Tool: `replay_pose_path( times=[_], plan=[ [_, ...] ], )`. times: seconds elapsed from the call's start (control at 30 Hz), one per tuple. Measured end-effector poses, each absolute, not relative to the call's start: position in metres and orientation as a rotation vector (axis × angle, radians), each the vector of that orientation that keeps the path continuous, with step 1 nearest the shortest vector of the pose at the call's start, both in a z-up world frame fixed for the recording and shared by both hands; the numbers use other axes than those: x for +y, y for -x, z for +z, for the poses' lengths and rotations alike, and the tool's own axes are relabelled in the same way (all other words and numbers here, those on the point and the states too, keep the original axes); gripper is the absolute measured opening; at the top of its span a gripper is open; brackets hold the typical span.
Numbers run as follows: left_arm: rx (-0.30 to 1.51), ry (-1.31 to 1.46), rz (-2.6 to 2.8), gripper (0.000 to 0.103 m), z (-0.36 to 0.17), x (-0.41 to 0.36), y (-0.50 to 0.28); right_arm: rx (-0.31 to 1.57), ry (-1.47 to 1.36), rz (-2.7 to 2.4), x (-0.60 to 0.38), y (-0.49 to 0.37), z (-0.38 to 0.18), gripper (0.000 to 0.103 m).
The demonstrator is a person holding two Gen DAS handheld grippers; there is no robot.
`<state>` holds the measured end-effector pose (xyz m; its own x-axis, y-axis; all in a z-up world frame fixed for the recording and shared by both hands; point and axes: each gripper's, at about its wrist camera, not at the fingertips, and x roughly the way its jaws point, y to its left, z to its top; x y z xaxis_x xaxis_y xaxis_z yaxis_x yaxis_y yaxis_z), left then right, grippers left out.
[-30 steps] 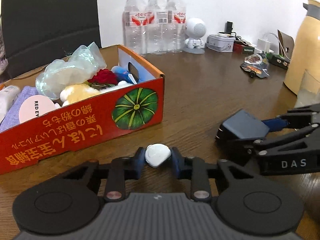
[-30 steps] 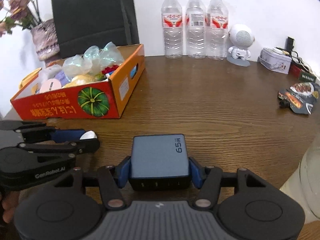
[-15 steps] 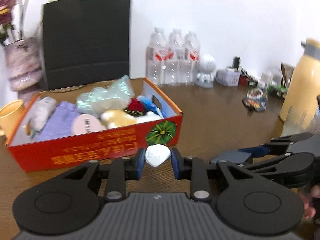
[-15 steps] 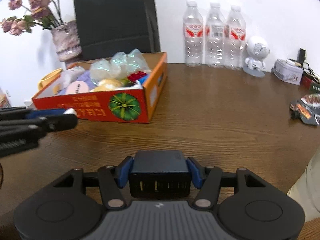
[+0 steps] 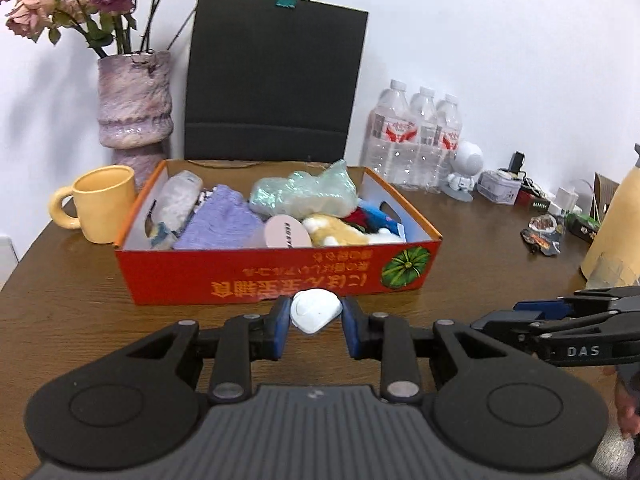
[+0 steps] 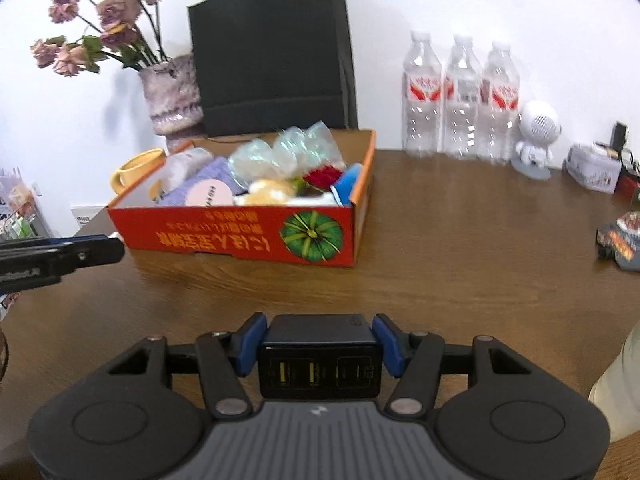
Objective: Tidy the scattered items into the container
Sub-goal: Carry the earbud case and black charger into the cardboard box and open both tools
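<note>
Both grippers have lifted off the table toward the red box (image 5: 280, 276): left gripper (image 5: 316, 322) narrowly clamps a small white item (image 5: 315, 310) just before its front wall, right gripper (image 6: 318, 344) half-open grips the dark charger (image 6: 318, 364) farther back, drop-off next.

The left claw (image 5: 315, 326) pinches a small white rounded object (image 5: 316, 310) between its blue pads, held above the wooden bench (image 5: 472, 240) just in front of the red cardboard box (image 5: 256, 276). The box (a green pumpkin printed on its front wall) is crowded: a purple cloth (image 5: 222, 220), crinkled clear plastic (image 5: 304, 192), a pink round lid (image 5: 287, 232), a yellow plush toy (image 5: 340, 232). A yellow mug (image 5: 100, 204) stands just beside its left wall. The right claw (image 5: 520, 316) reaches in from the right edge.
</note>
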<state>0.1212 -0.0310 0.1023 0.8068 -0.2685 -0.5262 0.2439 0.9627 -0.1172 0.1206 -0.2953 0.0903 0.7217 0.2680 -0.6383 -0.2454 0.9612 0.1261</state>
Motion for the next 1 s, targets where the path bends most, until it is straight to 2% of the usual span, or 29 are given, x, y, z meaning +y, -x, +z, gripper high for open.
replay_pose_path(
  times=[0.17,0.37,0.53,0.67,0.73,0.77,0.8,1.0],
  plan=[
    [0.531,0.003,-0.258,0.028,0.119,-0.015,-0.141,0.688,-0.019,0.299,-0.283,-0.132,0.113,0.057],
    [0.564,-0.027,-0.237,0.028,0.128,0.004,-0.212,0.644,0.06,0.333,-0.248,-0.179,0.154,0.057],
    [0.656,0.037,-0.233,0.028,0.109,0.017,-0.274,0.656,0.095,0.366,-0.196,-0.244,0.178,0.057],
    [0.703,0.035,-0.19,0.03,0.089,0.013,-0.295,0.683,0.08,0.402,-0.158,-0.303,0.181,0.057],
    [0.731,0.048,-0.173,0.06,0.082,0.014,-0.294,0.709,0.077,0.416,-0.138,-0.334,0.174,0.057],
    [0.724,0.057,-0.17,0.09,0.08,0.016,-0.291,0.727,0.079,0.421,-0.13,-0.347,0.168,0.057],
    [0.698,0.07,-0.171,0.102,0.079,0.02,-0.285,0.75,0.076,0.424,-0.122,-0.359,0.161,0.057],
    [0.647,0.162,-0.164,0.101,0.093,0.049,-0.277,0.851,0.022,0.473,-0.091,-0.402,0.114,0.058]
  ],
)
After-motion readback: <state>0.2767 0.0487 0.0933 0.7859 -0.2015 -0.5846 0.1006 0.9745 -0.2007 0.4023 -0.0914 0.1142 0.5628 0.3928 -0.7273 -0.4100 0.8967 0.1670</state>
